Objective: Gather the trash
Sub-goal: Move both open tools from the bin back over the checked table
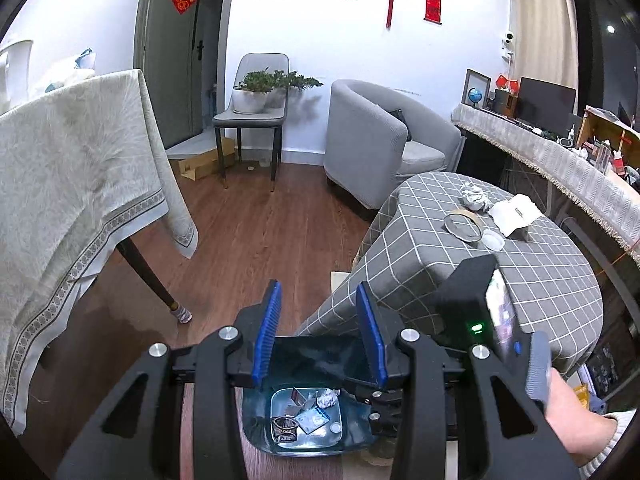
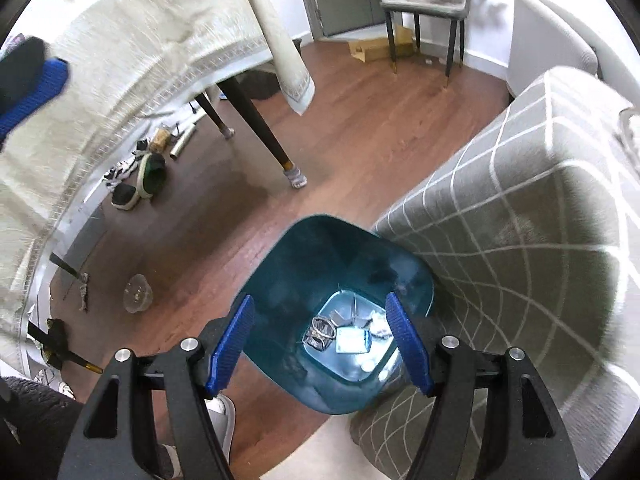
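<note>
A teal trash bin (image 2: 276, 280) stands on the wood floor beside the grey checked table (image 2: 520, 240). Wrappers, crumpled paper and a small cap lie at its bottom (image 2: 340, 336). My right gripper (image 2: 320, 344) is open and empty, right above the bin mouth. My left gripper (image 1: 320, 332) is open and empty, also above the bin (image 1: 256, 420). On the checked table (image 1: 500, 280) lie a crumpled foil ball (image 1: 474, 197), a tape ring (image 1: 463, 224), a clear plastic lid (image 1: 493, 239) and white paper (image 1: 514, 214).
A table with a cream cloth (image 1: 72, 184) stands to the left, its leg (image 1: 148, 276) near the bin. A grey armchair (image 1: 380, 148) and a chair with plants (image 1: 256, 108) are at the far wall. Shoes (image 2: 140, 180) and a glass bowl (image 2: 138, 293) lie on the floor.
</note>
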